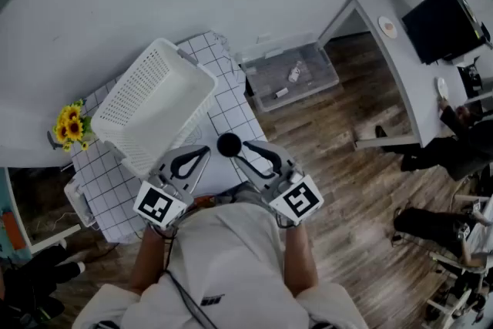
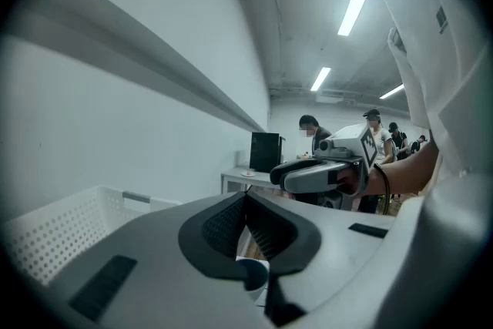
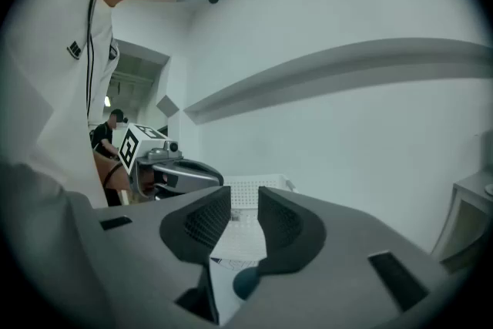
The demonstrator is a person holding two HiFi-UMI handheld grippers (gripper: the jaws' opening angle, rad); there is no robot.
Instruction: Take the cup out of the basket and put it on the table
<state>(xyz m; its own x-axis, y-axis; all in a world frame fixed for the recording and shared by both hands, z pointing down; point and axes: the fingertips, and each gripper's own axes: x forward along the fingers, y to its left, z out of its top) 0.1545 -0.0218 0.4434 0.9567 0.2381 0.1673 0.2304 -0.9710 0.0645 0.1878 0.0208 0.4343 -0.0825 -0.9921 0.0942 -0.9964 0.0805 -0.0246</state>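
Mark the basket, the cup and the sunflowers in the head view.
basket (image 1: pixel 154 100), head view, on its broad perforated white face.
cup (image 1: pixel 229 144), head view, on the middle of its dark round shape.
sunflowers (image 1: pixel 71 123), head view, on the yellow blooms.

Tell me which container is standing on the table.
The white mesh basket on the checked table; the clear bin sits on the wood floor beside it.
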